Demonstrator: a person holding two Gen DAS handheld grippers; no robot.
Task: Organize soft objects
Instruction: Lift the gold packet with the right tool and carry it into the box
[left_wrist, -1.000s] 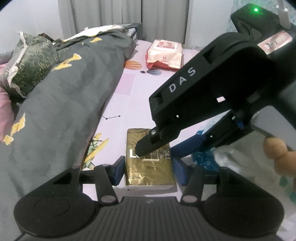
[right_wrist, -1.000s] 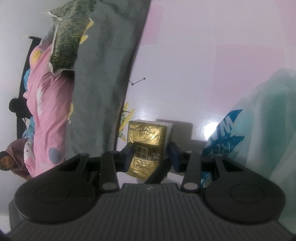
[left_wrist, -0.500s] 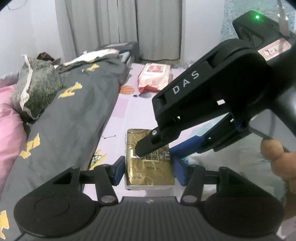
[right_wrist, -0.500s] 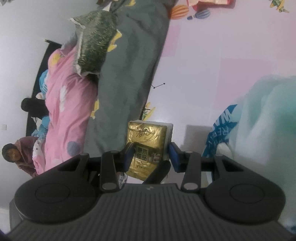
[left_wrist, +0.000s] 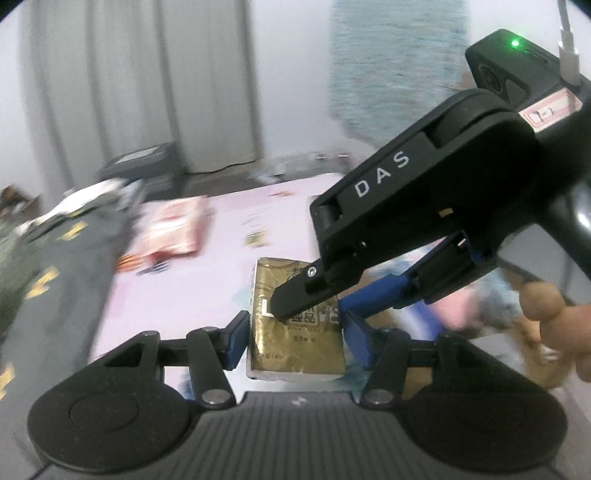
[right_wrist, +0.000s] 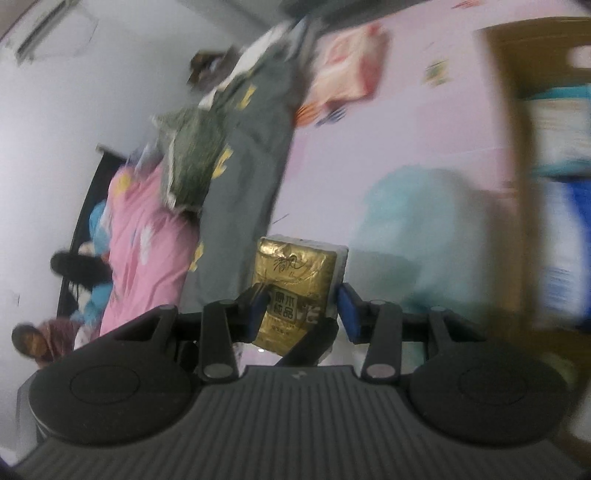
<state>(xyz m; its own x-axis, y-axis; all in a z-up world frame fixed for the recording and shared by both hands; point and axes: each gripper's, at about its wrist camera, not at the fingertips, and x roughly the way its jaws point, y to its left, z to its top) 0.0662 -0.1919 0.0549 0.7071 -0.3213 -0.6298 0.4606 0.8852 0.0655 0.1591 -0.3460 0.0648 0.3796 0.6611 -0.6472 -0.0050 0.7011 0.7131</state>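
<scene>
While both views were motion-blurred, the layout read clearly enough. The pink bed sheet (left_wrist: 207, 266) filled the middle of the left wrist view and the upper right of the right wrist view. A grey quilt with yellow marks (right_wrist: 255, 155) ran down the left of centre in the right view, with a pink blanket (right_wrist: 144, 251) to its left and a green patterned pillow (right_wrist: 192, 162) on top of them. A brown cardboard box (right_wrist: 524, 184) stood at the right edge, a pale teal plastic bag (right_wrist: 417, 229) just left of it. A red-and-white wipes pack (left_wrist: 173, 232) lay on the sheet, left of centre in the left view.

The gold tissue pack (left_wrist: 295, 321) sat bottom centre in both views, held clear of the sheet. The left gripper (left_wrist: 295, 332) had its blue fingers (left_wrist: 236, 339) clamped on the pack's two sides. The right gripper (right_wrist: 301, 314) was clenched on the same pack from another side, fingers (right_wrist: 347, 314) pressing its edges. In the left view the right gripper's black body came in from upper right, one finger lying across the pack's top face. Part of a hand (left_wrist: 554, 325) showed at the right edge.
</scene>
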